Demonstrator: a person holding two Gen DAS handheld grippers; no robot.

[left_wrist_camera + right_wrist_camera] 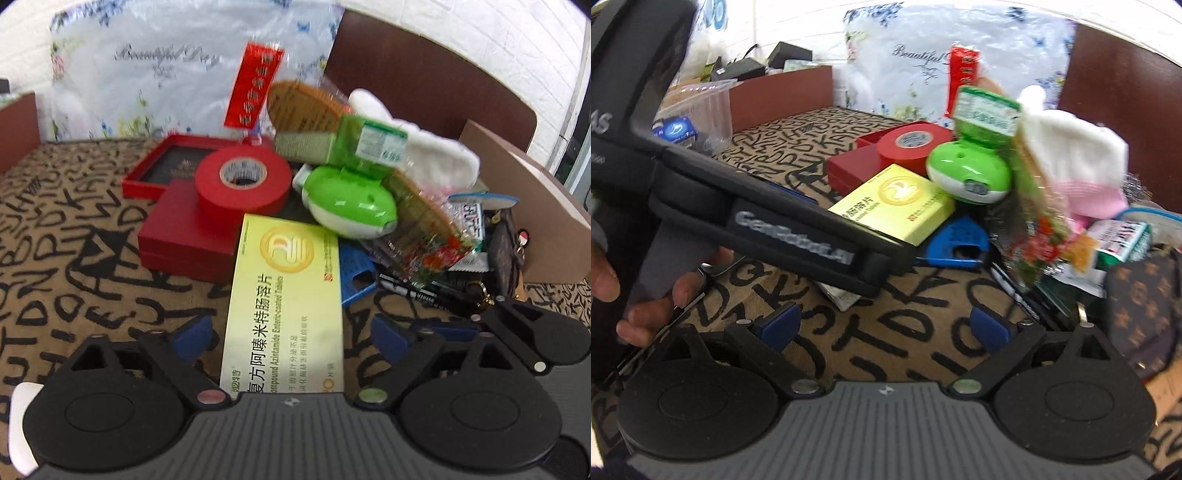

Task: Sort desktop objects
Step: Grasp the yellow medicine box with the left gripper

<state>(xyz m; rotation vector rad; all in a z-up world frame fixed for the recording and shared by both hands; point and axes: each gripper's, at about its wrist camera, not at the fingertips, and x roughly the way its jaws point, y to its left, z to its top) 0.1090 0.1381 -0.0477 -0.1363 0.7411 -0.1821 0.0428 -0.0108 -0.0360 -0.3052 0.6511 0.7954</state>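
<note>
Left wrist view shows the sorting barely begun, as I judge it: the pile fills the middle and right of the frame, unsorted. A yellow box [284,291] lies at lower centre between the left gripper's [291,334] released jaws, pads not pressing it. Behind it a red tape roll [242,177] sits on a red case [184,236], with a green dispenser [349,205] at centre and a white sock [432,151] at upper right. Right wrist view has the right gripper [884,328] released too, empty over the patterned cloth [905,332], with a blue piece [956,240] above it. A cardboard box [532,206] waits at right; nothing visibly sorted yet.
</note>
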